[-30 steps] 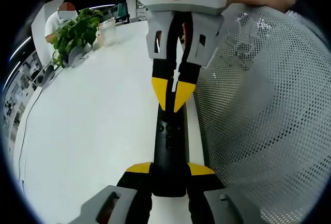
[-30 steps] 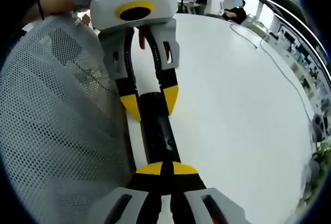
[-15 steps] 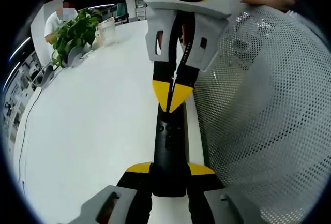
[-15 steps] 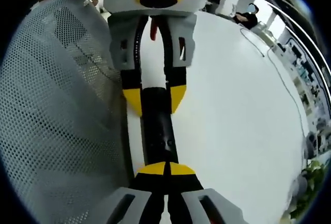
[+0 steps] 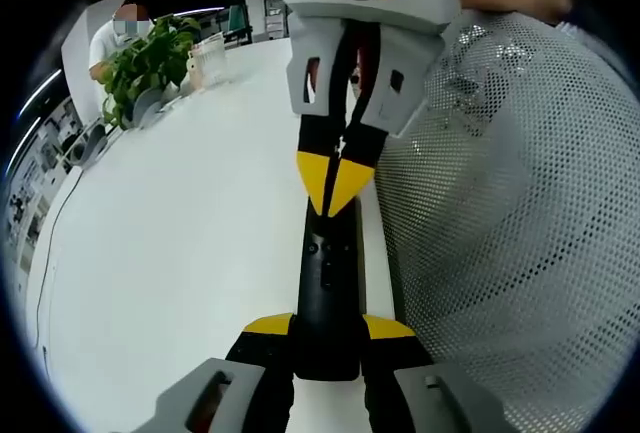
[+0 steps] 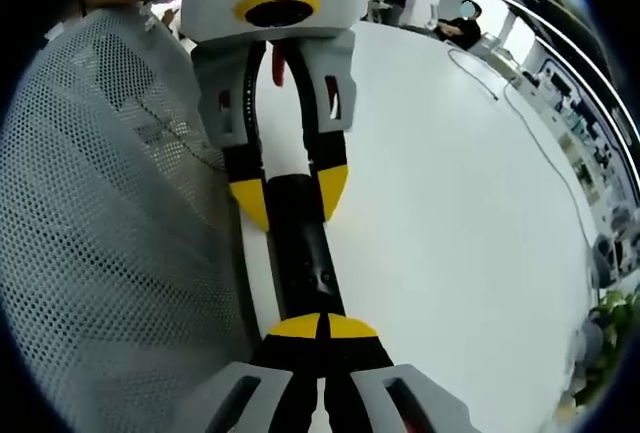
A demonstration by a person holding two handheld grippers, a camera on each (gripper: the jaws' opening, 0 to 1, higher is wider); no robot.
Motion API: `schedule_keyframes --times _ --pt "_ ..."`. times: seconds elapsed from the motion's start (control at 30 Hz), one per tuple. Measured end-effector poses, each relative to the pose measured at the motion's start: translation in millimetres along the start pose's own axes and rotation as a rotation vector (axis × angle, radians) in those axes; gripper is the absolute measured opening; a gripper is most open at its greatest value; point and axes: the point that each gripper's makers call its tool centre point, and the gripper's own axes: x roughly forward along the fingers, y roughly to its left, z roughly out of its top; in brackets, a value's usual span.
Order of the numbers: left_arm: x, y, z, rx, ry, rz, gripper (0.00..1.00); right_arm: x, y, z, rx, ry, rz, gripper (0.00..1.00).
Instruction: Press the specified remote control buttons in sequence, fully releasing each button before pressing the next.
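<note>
Left gripper view, remote: a long black remote [image 5: 326, 288] is seen over the white table [image 5: 170, 253], just beside a white mesh sleeve [image 5: 510, 223].
Left gripper view, left gripper: the left gripper [image 5: 326, 331] is closed on the near end of the remote, one yellow tip on each side.
Left gripper view, right gripper: the right gripper [image 5: 337, 185] is met head-on, jaws closed to a point and set on the remote's face.
Left gripper view, extras: a potted plant [image 5: 145, 58] is visible at the far edge.
Right gripper view, right gripper: the tips [image 6: 318, 330] are together above the button area.
Right gripper view, left gripper: its jaws are seen straddling the far end of the remote.
Right gripper view, extras: a cable [image 6: 540, 123] is seen across the table.
Handling: the remote is judged light, stiff and smooth-sided; a firm clamp across the narrow sides is advised, since presses could tip or slide it.
</note>
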Motion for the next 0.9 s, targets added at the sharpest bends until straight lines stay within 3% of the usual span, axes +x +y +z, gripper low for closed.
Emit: schedule_keyframes --times 0.3,0.37,0.47,0.67,0.9 --pt "0.4 -0.5 -0.2 -0.004 0.001 0.004 0.25 1.9 0.0 1.7 0.006 0.004 0.011 0.00" --pt "0.4 -0.9 0.1 0.003 0.006 0.006 0.24 2.8 0.5 1.7 -0.039 0.031 0.010 0.00" --pt "0.8 -0.8 -0.2 -0.001 0.004 0.007 0.24 3.1 -0.7 1.4 0.019 0.043 0.015 0.00" --pt "0.6 -0.9 0.0 -0.014 0.000 0.012 0.24 1.1 -0.9 -0.2 0.074 -0.021 0.015 0.00" --pt "0.6 -1.0 -0.3 -0.019 -0.007 0.016 0.24 0.8 0.2 2.2 0.078 -0.031 0.021 0.00"
